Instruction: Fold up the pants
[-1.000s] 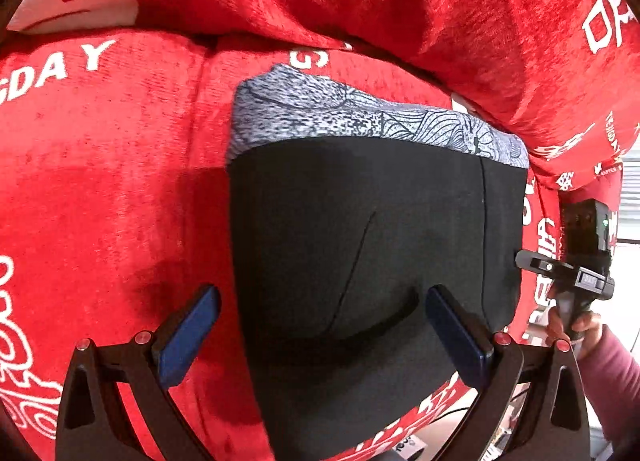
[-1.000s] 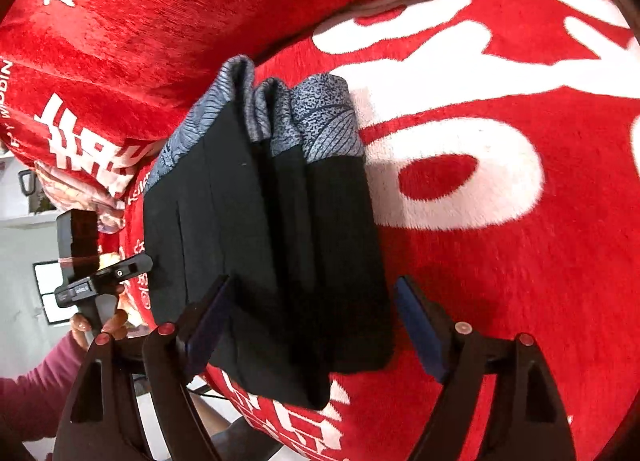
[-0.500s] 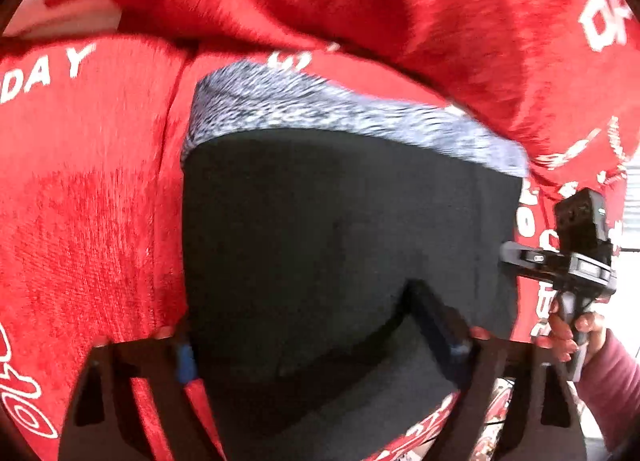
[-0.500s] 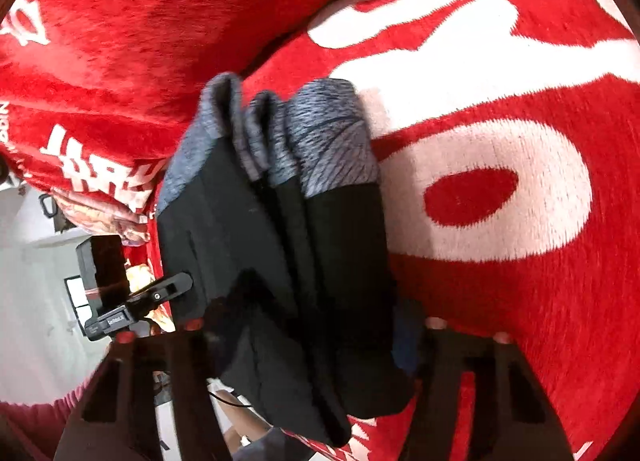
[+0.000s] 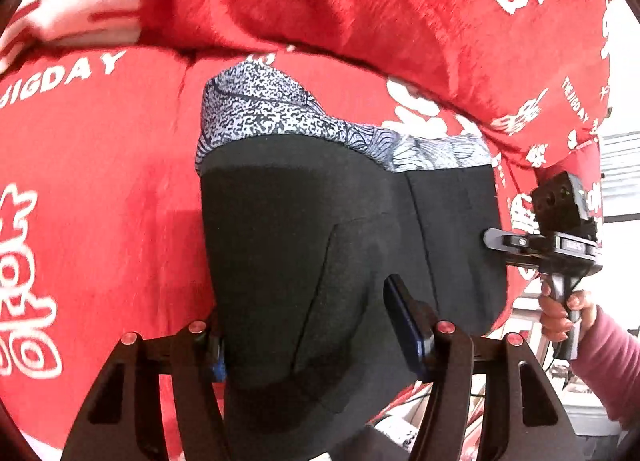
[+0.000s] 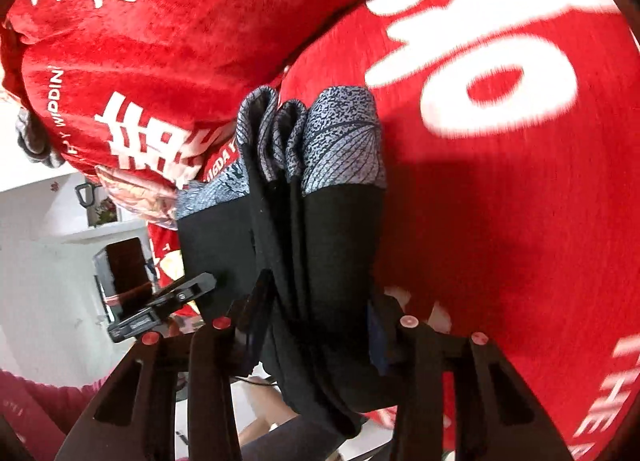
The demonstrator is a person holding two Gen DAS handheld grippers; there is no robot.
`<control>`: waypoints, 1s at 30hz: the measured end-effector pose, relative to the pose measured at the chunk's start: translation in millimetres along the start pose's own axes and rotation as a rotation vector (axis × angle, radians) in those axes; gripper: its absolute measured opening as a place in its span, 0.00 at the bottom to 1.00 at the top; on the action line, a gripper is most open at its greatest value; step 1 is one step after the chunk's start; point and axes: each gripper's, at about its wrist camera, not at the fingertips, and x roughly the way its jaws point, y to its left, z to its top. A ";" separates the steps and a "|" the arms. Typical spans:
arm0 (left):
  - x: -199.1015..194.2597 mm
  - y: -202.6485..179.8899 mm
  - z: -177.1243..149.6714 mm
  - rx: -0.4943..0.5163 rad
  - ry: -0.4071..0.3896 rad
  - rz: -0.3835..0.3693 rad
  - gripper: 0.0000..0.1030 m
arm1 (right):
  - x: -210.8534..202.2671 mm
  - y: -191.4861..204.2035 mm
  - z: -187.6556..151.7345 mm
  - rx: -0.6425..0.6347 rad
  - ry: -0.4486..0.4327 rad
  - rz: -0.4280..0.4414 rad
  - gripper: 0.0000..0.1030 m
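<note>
The folded black pants, with a grey patterned waistband at twelve o'clock, lie on a red blanket printed with white lettering. The left gripper has just been closing and pinches the near edge of the stack at six o'clock. The right gripper has likewise been closing and clamps the stacked folds between its pads. A hand in a pink sleeve holds the right gripper's handle at three o'clock of the left wrist view.

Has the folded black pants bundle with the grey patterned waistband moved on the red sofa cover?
Yes. The black pants have bunched and lifted at the near end, above the red sofa cover, with both grippers' jaws closing on them.
</note>
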 end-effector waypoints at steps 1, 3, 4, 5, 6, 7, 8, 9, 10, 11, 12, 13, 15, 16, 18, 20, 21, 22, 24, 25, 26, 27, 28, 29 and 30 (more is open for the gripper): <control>0.8 5.5 -6.1 -0.013 0.004 0.026 0.63 | 2.6 0.2 -6.4 0.000 -0.001 -0.004 0.44; 8.7 16.7 -14.5 -0.045 0.021 0.106 0.65 | 8.8 -5.9 -18.7 0.001 0.000 -0.047 0.44; 15.3 21.8 -18.0 -0.059 0.027 0.163 0.71 | 12.3 -9.6 -21.7 0.004 0.002 -0.074 0.44; 18.4 26.9 -21.4 -0.064 0.020 0.201 0.75 | 16.8 -14.4 -24.6 0.003 0.000 -0.115 0.44; 18.2 34.9 -24.6 -0.075 0.005 0.214 0.83 | 17.8 -16.8 -25.7 -0.003 -0.012 -0.137 0.47; 17.8 41.3 -25.9 -0.090 -0.007 0.209 0.88 | 18.2 -18.7 -25.4 -0.006 -0.024 -0.151 0.51; 18.2 44.5 -25.2 -0.099 -0.015 0.214 0.90 | 19.7 -19.8 -24.4 -0.004 -0.030 -0.173 0.53; 19.4 43.9 -25.6 -0.100 -0.019 0.224 0.93 | 21.6 -21.0 -23.5 -0.003 -0.032 -0.203 0.57; 19.4 43.2 -26.5 -0.100 -0.022 0.234 0.94 | 22.0 -21.1 -23.5 -0.006 -0.035 -0.224 0.58; 18.9 42.0 -27.0 -0.101 -0.022 0.244 0.94 | 22.1 -20.3 -23.8 -0.014 -0.038 -0.245 0.58; 15.8 40.5 -28.5 -0.099 -0.021 0.262 0.94 | 20.3 -17.8 -25.1 -0.021 -0.045 -0.269 0.59; 13.2 35.5 -28.9 -0.091 -0.024 0.290 0.94 | 18.5 -15.9 -25.8 -0.023 -0.050 -0.283 0.59; 5.9 22.9 -30.8 -0.067 -0.033 0.344 0.94 | 9.7 -9.3 -28.9 -0.026 -0.068 -0.347 0.59; 1.5 20.0 -32.3 -0.061 -0.035 0.357 0.94 | 5.1 -6.9 -30.3 -0.024 -0.072 -0.363 0.60; -8.2 11.6 -35.8 -0.054 -0.034 0.375 0.94 | 2.1 0.5 -32.1 -0.009 -0.072 -0.383 0.60; -19.2 -2.2 -40.6 -0.043 -0.036 0.405 0.94 | -4.8 2.8 -37.3 0.004 -0.055 -0.401 0.60; -24.0 -7.2 -42.3 -0.043 -0.042 0.416 0.94 | -9.6 7.2 -40.9 0.000 -0.050 -0.418 0.61; -27.7 -13.3 -44.4 -0.045 -0.046 0.427 0.94 | -10.2 12.8 -43.1 -0.005 -0.049 -0.428 0.64; -37.5 -27.3 -49.0 -0.059 -0.062 0.440 0.95 | -16.1 24.0 -49.3 -0.031 -0.035 -0.459 0.71; -43.0 -32.9 -51.4 -0.069 -0.073 0.440 1.00 | -17.2 28.9 -51.7 -0.040 -0.029 -0.469 0.73; -47.3 -39.5 -53.6 -0.079 -0.086 0.443 1.00 | -20.1 33.9 -54.9 -0.050 -0.024 -0.477 0.75; -51.3 -46.6 -56.0 -0.085 -0.096 0.446 1.00 | -22.7 41.1 -58.7 -0.063 -0.014 -0.481 0.78; -53.3 -52.7 -57.6 -0.090 -0.099 0.448 1.00 | -23.8 44.4 -60.9 -0.069 -0.009 -0.485 0.78; -55.6 -58.1 -59.7 -0.098 -0.100 0.452 1.00 | -25.5 50.1 -63.7 -0.080 -0.003 -0.494 0.79; -58.2 -62.9 -62.3 -0.109 -0.099 0.450 1.00 | -27.1 56.9 -66.9 -0.095 -0.001 -0.504 0.82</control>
